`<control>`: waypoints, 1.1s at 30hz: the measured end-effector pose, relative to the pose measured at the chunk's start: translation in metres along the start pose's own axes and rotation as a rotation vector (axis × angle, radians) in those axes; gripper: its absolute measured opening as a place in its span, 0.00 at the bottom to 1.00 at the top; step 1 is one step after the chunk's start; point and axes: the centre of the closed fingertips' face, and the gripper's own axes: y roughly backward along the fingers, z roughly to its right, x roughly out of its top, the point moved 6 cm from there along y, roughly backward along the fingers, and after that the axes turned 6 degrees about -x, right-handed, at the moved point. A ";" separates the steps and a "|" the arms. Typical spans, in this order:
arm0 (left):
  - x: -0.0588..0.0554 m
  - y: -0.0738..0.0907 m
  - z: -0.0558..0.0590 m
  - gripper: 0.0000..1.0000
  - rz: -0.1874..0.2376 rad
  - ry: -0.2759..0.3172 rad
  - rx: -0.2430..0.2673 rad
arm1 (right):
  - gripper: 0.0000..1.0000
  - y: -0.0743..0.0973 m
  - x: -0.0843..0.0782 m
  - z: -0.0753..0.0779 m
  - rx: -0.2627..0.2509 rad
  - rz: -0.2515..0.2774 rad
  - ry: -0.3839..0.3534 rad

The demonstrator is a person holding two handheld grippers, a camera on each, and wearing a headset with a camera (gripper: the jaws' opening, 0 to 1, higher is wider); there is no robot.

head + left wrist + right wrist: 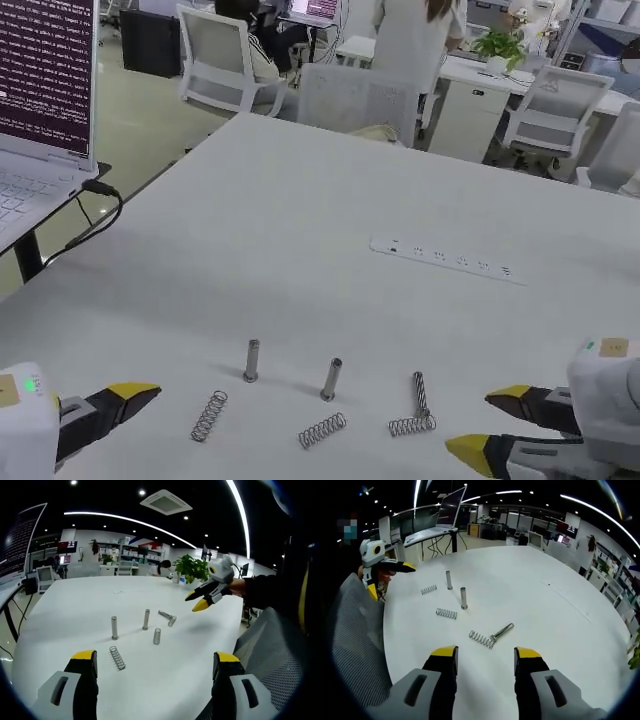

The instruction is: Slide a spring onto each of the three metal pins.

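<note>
The left gripper (155,656) hovers with fingers spread and empty near three small coiled steel springs (209,415) (322,430) (412,425), which lie on the white worktop (300,250) before three slim metal pins (251,360) (331,379) (420,394), the rightmost toppled. The springs look light, squashy and apt to roll (so pinch gently at mid-coil). The right gripper (486,652) waits with fingers likewise spread.

White left gripper (156,656), right gripper (486,652); yellow-tipped jaws
</note>
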 end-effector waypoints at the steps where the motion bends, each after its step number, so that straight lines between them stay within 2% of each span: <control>1: 0.000 0.000 0.000 0.94 -0.001 0.000 -0.001 | 0.42 -0.001 0.001 0.001 0.000 -0.001 0.000; 16: -0.004 -0.003 0.000 0.93 -0.015 0.002 -0.013 | 0.36 -0.018 0.010 0.014 -0.015 -0.023 -0.027; 33: -0.005 -0.005 0.000 0.93 -0.023 0.003 -0.013 | 0.30 -0.035 0.012 0.024 -0.034 -0.064 -0.044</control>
